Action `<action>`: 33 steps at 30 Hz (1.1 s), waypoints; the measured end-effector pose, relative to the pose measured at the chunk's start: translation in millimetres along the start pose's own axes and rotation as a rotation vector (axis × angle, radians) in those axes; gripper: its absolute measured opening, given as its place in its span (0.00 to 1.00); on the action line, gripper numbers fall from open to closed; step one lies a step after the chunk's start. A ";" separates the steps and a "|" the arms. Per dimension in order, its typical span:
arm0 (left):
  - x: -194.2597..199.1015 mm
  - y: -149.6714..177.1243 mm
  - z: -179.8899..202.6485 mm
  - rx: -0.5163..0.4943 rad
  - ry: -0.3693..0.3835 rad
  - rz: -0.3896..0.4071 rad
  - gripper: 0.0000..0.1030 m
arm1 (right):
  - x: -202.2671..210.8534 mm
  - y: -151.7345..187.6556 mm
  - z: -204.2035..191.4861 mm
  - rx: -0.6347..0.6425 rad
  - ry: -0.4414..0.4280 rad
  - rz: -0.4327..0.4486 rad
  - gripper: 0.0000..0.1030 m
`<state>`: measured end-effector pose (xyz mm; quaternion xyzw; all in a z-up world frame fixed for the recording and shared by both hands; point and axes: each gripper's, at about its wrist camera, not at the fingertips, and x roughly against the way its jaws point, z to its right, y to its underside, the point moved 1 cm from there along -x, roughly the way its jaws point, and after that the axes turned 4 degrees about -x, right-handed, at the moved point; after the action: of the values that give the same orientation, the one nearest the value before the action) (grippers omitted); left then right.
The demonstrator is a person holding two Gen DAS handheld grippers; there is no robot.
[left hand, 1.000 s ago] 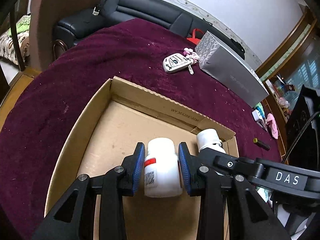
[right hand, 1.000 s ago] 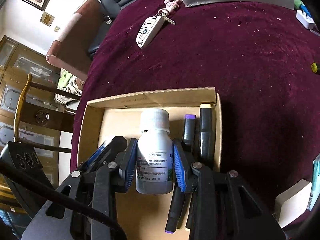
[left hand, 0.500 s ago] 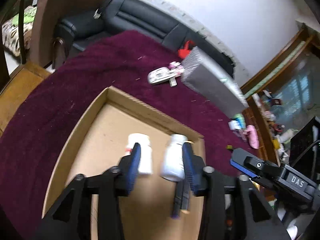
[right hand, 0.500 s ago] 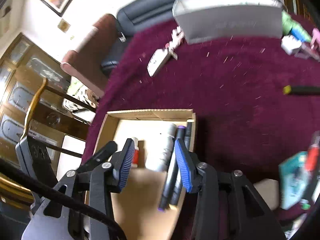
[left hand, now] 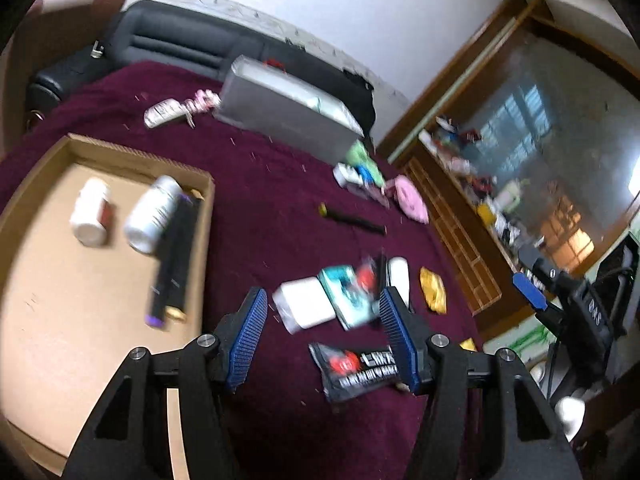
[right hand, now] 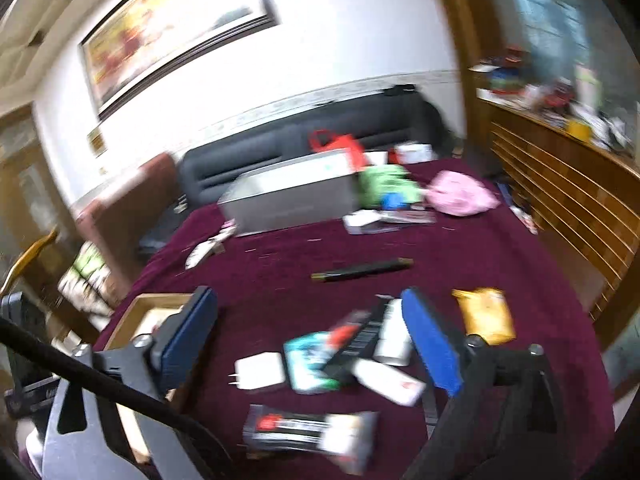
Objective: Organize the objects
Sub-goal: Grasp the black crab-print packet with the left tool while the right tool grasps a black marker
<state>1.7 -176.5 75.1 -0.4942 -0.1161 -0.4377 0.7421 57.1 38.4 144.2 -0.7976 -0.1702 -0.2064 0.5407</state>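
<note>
A cardboard tray (left hand: 52,320) lies at the left on the maroon cloth, with two white bottles (left hand: 91,216) (left hand: 154,212) and dark markers (left hand: 176,252) in it. My left gripper (left hand: 322,336) is open and empty, above a white charger (left hand: 306,306), a teal packet (left hand: 346,294) and a black snack packet (left hand: 360,368). My right gripper (right hand: 316,344) is open and empty over the same pile: charger (right hand: 260,370), teal packet (right hand: 308,364), black packet (right hand: 308,428). A black marker (right hand: 360,270) lies further off.
A grey box (left hand: 288,118) and a key fob (left hand: 164,112) lie at the far side. A pink pouch (right hand: 460,194), a yellow packet (right hand: 486,314) and small clutter sit to the right. A black sofa (left hand: 180,44) and wooden cabinet (right hand: 560,188) border the table.
Both grippers let go of their white bottles in the tray, opened, pulled back and swung right toward the pile of packets. The bottles now lie in the tray.
</note>
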 end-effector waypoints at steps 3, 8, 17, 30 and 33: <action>-20.1 13.8 13.8 -0.031 -0.036 -0.037 0.51 | -5.3 5.8 55.3 -0.154 -0.001 -0.043 0.92; -36.5 32.0 41.5 -0.155 -0.070 -0.067 0.51 | -11.9 25.5 104.6 -0.241 0.045 -0.012 0.92; -80.0 47.1 92.6 -0.509 -0.009 -0.146 0.51 | -28.6 44.7 138.6 -0.259 0.080 0.024 0.92; -79.3 81.1 122.8 -0.564 0.226 -0.368 0.51 | -35.0 51.6 149.6 -0.297 0.027 -0.011 0.92; -70.0 88.2 132.1 -0.615 0.230 -0.365 0.53 | -33.6 52.4 145.0 -0.273 0.032 -0.005 0.92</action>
<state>62.3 -17.4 41.0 -0.6127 0.0188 -0.6298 0.4770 75.3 153.2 37.6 -0.8600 -0.1337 -0.2415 0.4292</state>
